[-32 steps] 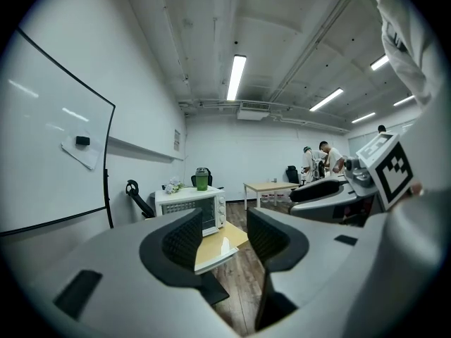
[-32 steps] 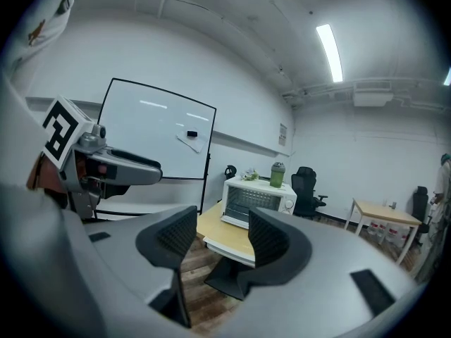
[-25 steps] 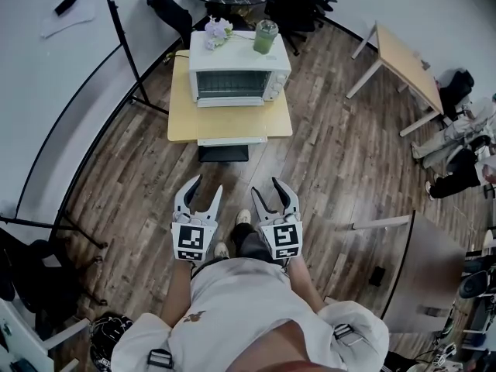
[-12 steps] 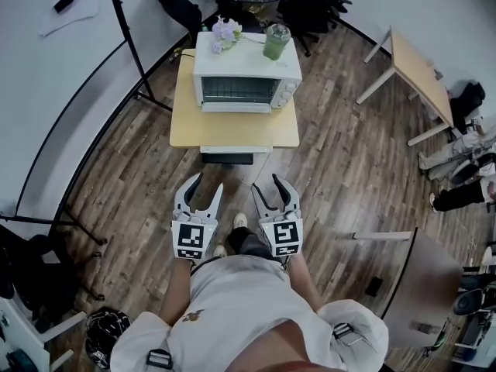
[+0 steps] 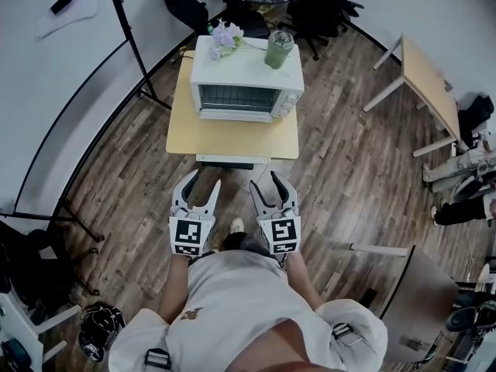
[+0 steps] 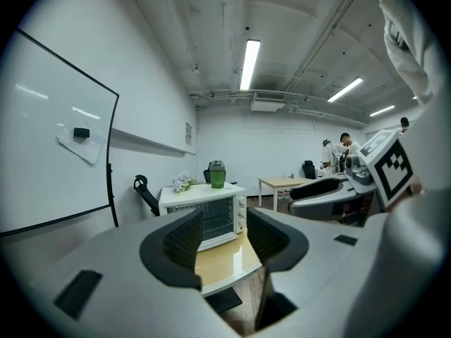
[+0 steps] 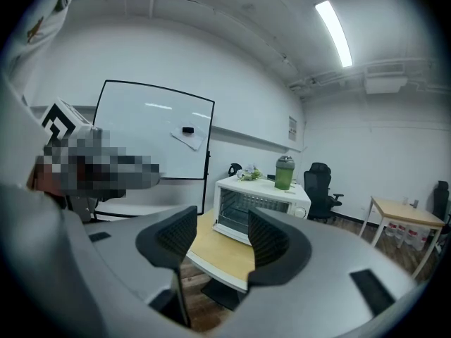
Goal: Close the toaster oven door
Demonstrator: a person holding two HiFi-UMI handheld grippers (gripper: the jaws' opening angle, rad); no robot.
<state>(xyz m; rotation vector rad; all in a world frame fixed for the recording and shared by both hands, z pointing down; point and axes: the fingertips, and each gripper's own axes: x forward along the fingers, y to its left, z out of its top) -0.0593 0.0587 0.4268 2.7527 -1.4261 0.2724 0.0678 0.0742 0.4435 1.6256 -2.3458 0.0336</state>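
Toaster oven (image 5: 246, 84) white, boxy, glass-fronted; left tongs (image 5: 203, 183), right tongs (image 5: 266, 183) narrow, empty.

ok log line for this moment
phase: pre-contact | left tool: open, empty | right tool: open, empty | toaster oven: on table, untouched

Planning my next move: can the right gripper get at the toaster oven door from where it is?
Probably not yet: the right gripper hangs short of the table, well off the toaster oven door. Nothing blocks the way.
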